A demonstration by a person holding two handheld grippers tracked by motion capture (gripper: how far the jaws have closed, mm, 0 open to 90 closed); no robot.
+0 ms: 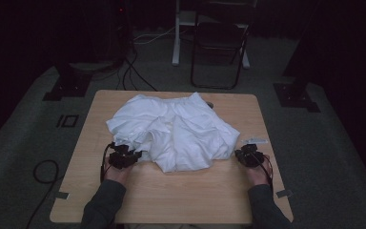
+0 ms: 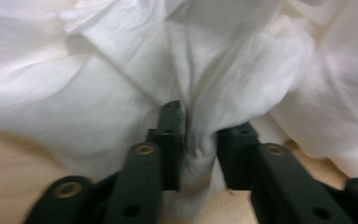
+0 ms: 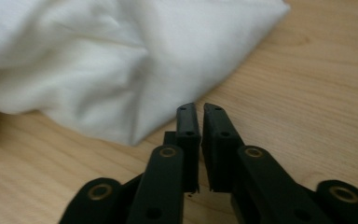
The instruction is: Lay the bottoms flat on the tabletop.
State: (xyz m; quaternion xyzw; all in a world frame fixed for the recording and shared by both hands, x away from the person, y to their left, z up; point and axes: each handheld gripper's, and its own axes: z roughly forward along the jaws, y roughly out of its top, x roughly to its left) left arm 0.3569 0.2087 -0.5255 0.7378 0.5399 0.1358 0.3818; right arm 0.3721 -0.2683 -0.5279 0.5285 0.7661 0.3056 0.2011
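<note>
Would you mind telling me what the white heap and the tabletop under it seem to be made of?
White heap: probably thin woven fabric, perhaps cotton; matte, with soft creases and folds that drape loosely. Tabletop: light wood or wood-look laminate; smooth, with fine grain lines seen in the right gripper view.

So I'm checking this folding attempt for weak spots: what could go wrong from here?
The left gripper has a fold of the crumpled white cloth between parted jaws, so it may slip out. The right gripper, nearly closed on nothing over the light wooden table, might miss the cloth's corner.
</note>
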